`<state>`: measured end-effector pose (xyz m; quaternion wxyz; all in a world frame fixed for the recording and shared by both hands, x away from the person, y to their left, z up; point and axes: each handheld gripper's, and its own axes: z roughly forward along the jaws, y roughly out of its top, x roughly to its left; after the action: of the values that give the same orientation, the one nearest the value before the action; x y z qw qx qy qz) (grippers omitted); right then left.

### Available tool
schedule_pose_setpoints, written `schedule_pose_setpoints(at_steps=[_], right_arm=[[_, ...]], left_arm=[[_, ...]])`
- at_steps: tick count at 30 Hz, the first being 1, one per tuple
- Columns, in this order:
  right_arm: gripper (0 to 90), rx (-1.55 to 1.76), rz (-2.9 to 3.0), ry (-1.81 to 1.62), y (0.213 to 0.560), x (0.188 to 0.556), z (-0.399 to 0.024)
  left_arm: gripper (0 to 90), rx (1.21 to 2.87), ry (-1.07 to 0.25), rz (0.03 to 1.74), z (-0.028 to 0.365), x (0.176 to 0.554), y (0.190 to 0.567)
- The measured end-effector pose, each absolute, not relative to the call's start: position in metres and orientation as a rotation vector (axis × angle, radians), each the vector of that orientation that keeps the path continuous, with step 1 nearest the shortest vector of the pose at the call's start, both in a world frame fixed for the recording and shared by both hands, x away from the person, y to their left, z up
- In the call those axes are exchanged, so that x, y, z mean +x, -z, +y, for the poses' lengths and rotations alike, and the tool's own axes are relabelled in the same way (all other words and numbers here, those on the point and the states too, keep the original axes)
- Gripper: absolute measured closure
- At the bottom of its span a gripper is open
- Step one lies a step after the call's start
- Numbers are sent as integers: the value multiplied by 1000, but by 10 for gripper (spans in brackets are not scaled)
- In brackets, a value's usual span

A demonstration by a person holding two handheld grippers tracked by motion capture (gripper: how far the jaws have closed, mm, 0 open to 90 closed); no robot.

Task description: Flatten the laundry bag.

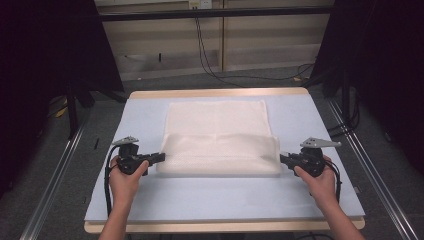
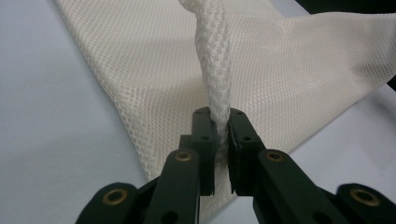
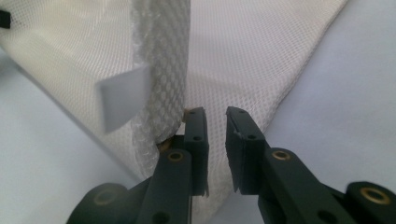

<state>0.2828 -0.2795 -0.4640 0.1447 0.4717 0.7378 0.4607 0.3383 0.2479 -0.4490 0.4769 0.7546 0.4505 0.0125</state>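
A white mesh cloth lies on the pale blue table top, with its near part doubled over into a raised fold. My left gripper is at the fold's left end. In the left gripper view it is shut on a bunched strip of the mesh. My right gripper is at the fold's right end. In the right gripper view its jaws stand slightly apart, open, and the rolled edge of the cloth lies against the outside of the left jaw. A blurred white tag hangs from that edge.
Bare blue surface runs in front of the fold and along both sides of the cloth. The table's wooden rim shows at the far edge. Metal rails flank the table on the floor, and cables trail behind it.
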Motion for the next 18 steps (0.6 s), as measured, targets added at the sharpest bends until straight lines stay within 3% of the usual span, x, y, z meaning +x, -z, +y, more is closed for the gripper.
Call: schedule_pose_setpoints(at_steps=[18], right_arm=[[782,1317,2224,-1315,476,266,-283]], left_arm=[[824,1848,-1,1105,257,319,450]])
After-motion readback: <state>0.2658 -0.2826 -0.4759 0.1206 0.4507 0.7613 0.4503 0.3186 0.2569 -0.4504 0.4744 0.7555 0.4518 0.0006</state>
